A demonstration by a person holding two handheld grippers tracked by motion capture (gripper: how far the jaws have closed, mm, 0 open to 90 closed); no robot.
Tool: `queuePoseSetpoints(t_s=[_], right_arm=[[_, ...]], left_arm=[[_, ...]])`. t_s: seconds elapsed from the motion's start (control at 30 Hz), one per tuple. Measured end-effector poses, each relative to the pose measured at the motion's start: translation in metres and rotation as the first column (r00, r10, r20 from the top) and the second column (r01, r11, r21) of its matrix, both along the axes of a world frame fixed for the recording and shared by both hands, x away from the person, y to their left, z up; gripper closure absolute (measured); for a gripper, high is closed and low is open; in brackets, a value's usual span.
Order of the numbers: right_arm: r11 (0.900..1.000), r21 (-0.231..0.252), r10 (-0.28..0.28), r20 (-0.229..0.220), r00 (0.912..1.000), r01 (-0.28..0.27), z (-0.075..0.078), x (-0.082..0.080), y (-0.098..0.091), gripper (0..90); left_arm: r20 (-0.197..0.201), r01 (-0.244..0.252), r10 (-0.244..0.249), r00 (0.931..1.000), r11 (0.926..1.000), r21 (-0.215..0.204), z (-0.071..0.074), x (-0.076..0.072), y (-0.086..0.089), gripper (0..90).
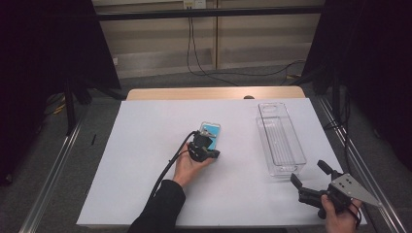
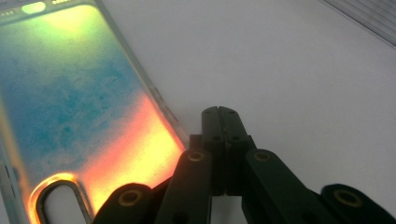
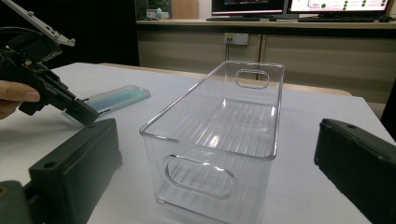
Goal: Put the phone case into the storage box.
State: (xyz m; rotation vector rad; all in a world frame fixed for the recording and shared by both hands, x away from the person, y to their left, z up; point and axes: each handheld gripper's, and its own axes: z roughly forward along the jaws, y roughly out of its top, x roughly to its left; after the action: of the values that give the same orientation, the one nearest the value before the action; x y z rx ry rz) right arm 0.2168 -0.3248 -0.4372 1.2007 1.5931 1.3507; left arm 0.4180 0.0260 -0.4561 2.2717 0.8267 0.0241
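Phone case (image 1: 211,131), clear-edged with a blue-to-orange back, lies flat near the middle of the white sheet (image 1: 145,145) that covers the table. In the left gripper view the case (image 2: 79,102) sits just left of the jaws, camera cut-out nearest the lens; whether the jaw tips touch its edge cannot be told.

Left gripper (image 1: 210,141) is held low at the near end of the case, jaws pressed together with nothing between them; the same closed tips (image 2: 218,114) rest close over the white sheet. Its black cable (image 1: 167,167) trails back along the dark sleeve (image 1: 160,206).

Right gripper (image 1: 309,173) sits at the near right corner of the sheet, jaws spread wide and empty, aimed at the clear plastic bin (image 1: 280,138). The bin (image 3: 219,135) stands upright and empty, ribbed floor, oval handle slots in both short ends, well to the right of the case.

Surface: matte white sheet over a wooden tabletop (image 1: 214,92), whose far edge shows bare. Room: grey carpet (image 1: 43,160), black curtains (image 1: 43,43) on both sides, beige panel wall (image 1: 243,43) behind, cables (image 1: 204,63) hanging from a wall socket.
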Motion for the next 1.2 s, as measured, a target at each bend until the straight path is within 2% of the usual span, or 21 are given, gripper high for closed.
queuePoseSetpoints(t_s=[0.4,0.67,0.8,1.2], right_arm=[[1.0000,0.002,-0.002,0.000,1.0000,0.002,0.000,0.000,0.000,0.0],[1.0000,0.008,-0.003,-0.002,1.0000,0.003,0.000,0.000,0.000,0.0],[1.0000,0.003,-0.001,-0.001,1.0000,0.001,0.000,0.000,0.000,0.0],[1.0000,0.005,-0.007,-0.001,1.0000,0.007,0.000,0.000,0.000,0.0]], left_arm=[[0.005,0.002,-0.002,1.0000,1.0000,0.006,0.000,-0.001,0.008,90.0],[0.010,-0.015,0.015,0.9998,0.9998,0.009,0.000,-0.002,0.012,90.0],[-0.001,-0.027,0.027,0.9996,0.9996,-0.005,0.000,-0.002,0.018,90.0],[-0.013,-0.042,0.042,0.9990,0.9991,0.006,0.001,0.001,0.024,90.0]])
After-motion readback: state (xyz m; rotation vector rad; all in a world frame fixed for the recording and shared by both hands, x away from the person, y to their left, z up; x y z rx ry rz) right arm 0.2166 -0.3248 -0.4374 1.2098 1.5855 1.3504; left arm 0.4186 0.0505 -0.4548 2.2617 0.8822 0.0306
